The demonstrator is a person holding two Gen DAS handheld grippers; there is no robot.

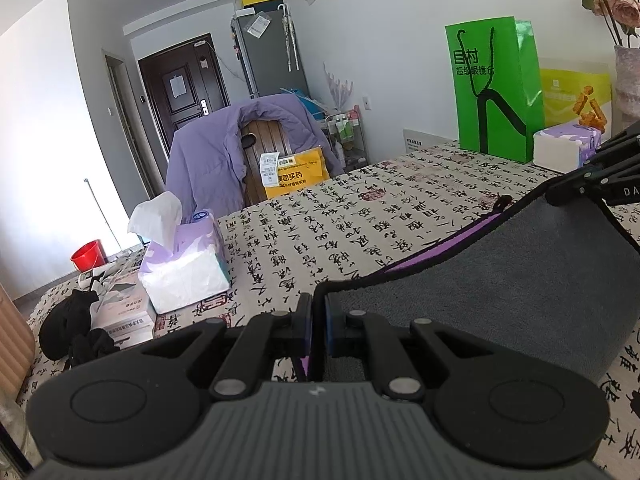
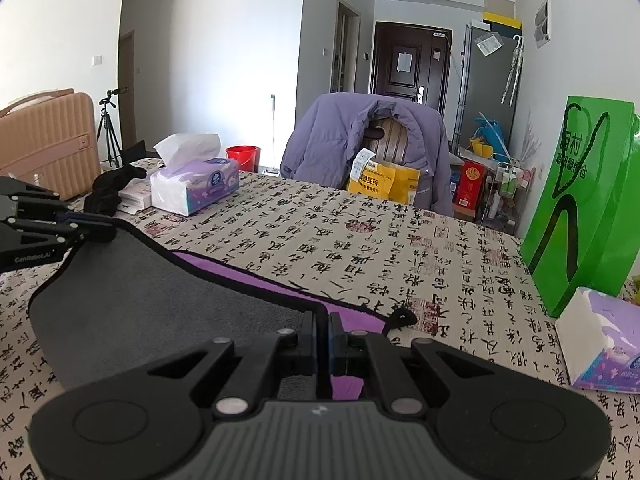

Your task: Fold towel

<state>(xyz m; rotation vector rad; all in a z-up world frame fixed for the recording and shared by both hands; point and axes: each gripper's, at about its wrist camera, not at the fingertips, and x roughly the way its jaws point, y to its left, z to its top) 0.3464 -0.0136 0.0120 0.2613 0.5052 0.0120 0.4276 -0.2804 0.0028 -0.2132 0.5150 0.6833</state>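
Observation:
A towel, grey on one side (image 1: 520,280) and purple on the other, with a black edge, lies partly folded on the calligraphy tablecloth (image 1: 320,220). My left gripper (image 1: 319,304) is shut on its near left corner. My right gripper (image 2: 322,320) is shut on the other corner; it also shows at the right of the left wrist view (image 1: 560,196). In the right wrist view the grey side (image 2: 160,300) is lifted over the purple side (image 2: 256,276), and the left gripper (image 2: 100,232) holds the far corner at the left.
A tissue box (image 1: 184,264) and black cloth (image 1: 68,328) sit at the table's left. A green bag (image 1: 496,92) and a second tissue pack (image 2: 600,340) stand at the right. A chair with a purple jacket (image 2: 360,152) is beyond the far edge.

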